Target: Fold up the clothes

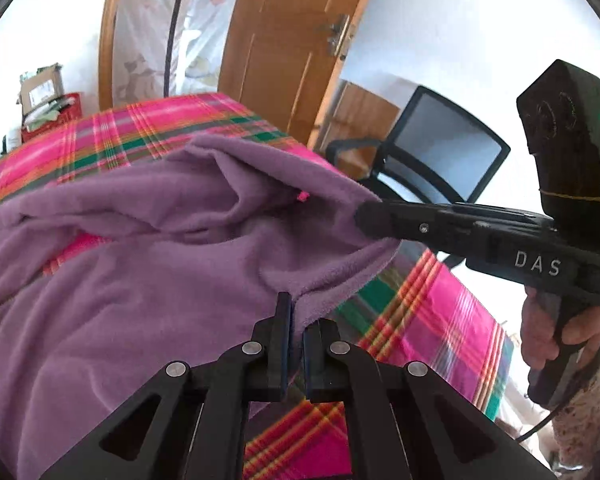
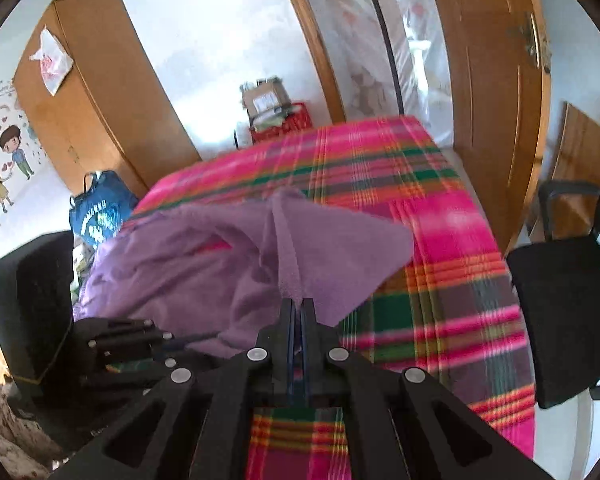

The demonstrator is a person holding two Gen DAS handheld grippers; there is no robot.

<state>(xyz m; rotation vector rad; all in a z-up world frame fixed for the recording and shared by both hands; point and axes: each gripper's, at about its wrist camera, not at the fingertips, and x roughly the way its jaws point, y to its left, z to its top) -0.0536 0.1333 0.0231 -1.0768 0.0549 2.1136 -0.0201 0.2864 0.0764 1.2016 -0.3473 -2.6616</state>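
A soft purple fleece garment (image 1: 140, 264) lay rumpled over the pink plaid bed cover (image 1: 420, 312). The left gripper (image 1: 296, 320) had its jaws nearly together, pinching the garment's near hem. To the right, the right gripper (image 2: 298, 308), a hand (image 1: 540, 336) on its grip, clamped a raised corner, fabric peaking into a ridge.

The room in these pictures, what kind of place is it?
Most likely a bedroom at home: a bed under a plaid cover, a wooden wardrobe, and cartoon stickers on the wall.
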